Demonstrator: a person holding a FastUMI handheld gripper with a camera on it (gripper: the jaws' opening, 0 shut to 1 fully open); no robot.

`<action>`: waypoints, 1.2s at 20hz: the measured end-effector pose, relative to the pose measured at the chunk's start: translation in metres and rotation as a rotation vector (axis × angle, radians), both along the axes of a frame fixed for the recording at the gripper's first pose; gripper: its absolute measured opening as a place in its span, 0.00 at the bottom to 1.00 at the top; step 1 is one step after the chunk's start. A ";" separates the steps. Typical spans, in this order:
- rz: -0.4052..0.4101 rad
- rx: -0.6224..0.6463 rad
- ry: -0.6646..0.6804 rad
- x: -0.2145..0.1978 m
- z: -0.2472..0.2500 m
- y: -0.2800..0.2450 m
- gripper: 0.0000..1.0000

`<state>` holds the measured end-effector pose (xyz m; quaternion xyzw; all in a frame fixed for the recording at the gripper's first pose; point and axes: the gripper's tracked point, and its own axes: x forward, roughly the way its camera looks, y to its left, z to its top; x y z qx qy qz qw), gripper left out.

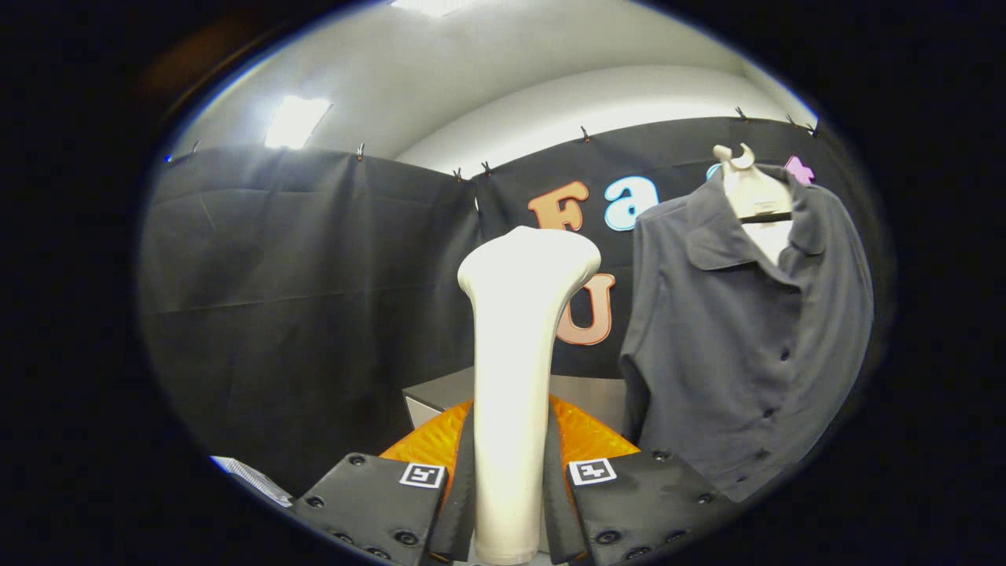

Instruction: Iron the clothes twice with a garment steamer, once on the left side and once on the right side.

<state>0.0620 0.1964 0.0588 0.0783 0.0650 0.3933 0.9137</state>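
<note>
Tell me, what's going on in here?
A person's handheld gripper is shut on a white garment steamer, holding it upright between its fingers. A dark grey shirt hangs on a hanger beyond and to the right. The steamer head is apart from the shirt, not touching it.

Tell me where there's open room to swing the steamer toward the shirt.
The gripper is shut on the steamer. Open room lies between the steamer's head and the shirt's near sleeve, and before the booth wall on the steamer's other side. It is tighter low down, by the grey table.
</note>
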 end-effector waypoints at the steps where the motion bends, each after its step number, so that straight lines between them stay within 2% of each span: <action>1: -0.018 -0.002 -0.006 -0.004 0.000 -0.017 0.43; 8: -0.200 0.003 -0.066 -0.007 0.008 -0.118 0.43; 11: -0.240 -0.004 -0.081 -0.013 0.000 -0.142 0.43; 17: -0.264 -0.001 -0.061 -0.014 -0.036 -0.155 0.44; 24: -0.289 0.010 -0.015 0.014 -0.095 -0.142 0.44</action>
